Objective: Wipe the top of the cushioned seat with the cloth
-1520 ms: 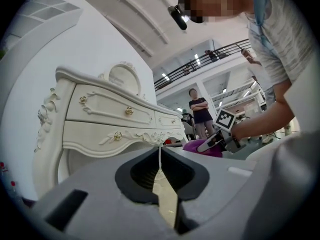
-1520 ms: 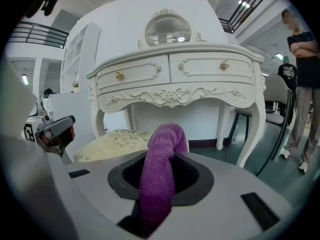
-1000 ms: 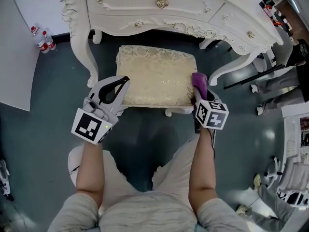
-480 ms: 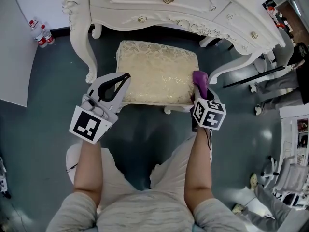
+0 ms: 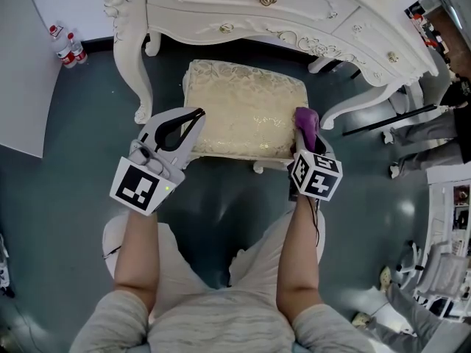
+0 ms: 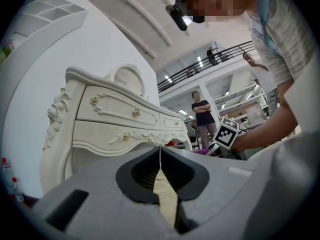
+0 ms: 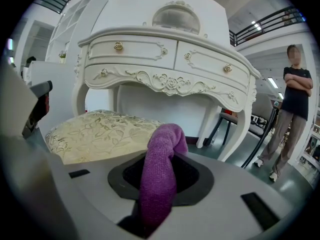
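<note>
A white carved dressing table [image 5: 294, 13] with gold knobs stood straight ahead of both grippers, its curved legs coming down just beyond them, and in the right gripper view its drawers rose above the jaws. Below it, nearer the person, the cushioned seat [image 5: 243, 116] with its cream leaf-patterned top lay between the two grippers, reaching forward from their tips toward the table. A bystander [image 7: 295, 84] with folded arms stood well off to the right of the right gripper, near some dark chair legs. The left gripper [image 5: 196, 114] pointed at the seat's front left corner, its tips over that edge in the head view, though contact could not be judged; its own view showed the jaws pressed together at the tips with nothing between them, only a slit lower down through which the seat's fabric showed. The right gripper [image 5: 305, 137] sat at the seat's right edge with its jaws pinching the cloth [image 5: 306, 120], a purple knitted roll that stood up from between the pads and bent forward over the seat's edge just in front of the jaws. Two small water bottles [image 5: 66, 46] stood on the floor far out to the left of the left gripper, beside a white wall panel
</note>
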Demonstrator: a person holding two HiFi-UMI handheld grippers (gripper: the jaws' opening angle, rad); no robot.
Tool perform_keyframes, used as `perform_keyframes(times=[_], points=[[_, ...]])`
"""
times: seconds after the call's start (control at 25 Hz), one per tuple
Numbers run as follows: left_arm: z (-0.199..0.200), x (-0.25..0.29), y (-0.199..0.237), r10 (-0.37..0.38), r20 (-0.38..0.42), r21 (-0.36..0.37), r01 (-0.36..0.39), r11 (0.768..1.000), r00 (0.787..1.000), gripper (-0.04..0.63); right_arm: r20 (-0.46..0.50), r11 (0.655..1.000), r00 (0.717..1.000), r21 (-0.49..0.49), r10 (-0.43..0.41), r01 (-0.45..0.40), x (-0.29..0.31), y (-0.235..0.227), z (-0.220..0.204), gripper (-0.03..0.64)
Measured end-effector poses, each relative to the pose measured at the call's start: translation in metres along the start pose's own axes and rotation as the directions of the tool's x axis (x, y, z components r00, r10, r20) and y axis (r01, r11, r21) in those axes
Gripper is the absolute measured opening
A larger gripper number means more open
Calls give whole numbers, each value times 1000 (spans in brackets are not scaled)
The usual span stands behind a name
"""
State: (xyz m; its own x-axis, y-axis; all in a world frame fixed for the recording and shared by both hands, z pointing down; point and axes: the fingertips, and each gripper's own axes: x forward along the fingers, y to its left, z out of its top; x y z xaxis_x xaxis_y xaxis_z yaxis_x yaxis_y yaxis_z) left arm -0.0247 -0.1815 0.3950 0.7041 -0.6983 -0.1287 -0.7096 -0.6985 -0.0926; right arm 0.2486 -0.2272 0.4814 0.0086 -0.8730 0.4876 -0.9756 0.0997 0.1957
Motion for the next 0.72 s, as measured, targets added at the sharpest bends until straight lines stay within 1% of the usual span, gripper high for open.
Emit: perform_keyframes(times=[0.2, 0.4, 0.72], points=[[0, 0, 1, -1, 10, -7, 1, 1000, 1000, 15, 9, 1000, 1000, 0, 26, -26, -1, 15, 3, 95], [-1, -1, 4, 2, 15, -18, -2, 1000, 1000, 15, 23, 997, 997, 7, 72, -72, -3, 35, 10, 95], [-4, -2, 8, 6, 5, -14, -6, 1000, 1000, 15, 19, 995, 995, -27, 95, -94, -3, 57, 16, 95]])
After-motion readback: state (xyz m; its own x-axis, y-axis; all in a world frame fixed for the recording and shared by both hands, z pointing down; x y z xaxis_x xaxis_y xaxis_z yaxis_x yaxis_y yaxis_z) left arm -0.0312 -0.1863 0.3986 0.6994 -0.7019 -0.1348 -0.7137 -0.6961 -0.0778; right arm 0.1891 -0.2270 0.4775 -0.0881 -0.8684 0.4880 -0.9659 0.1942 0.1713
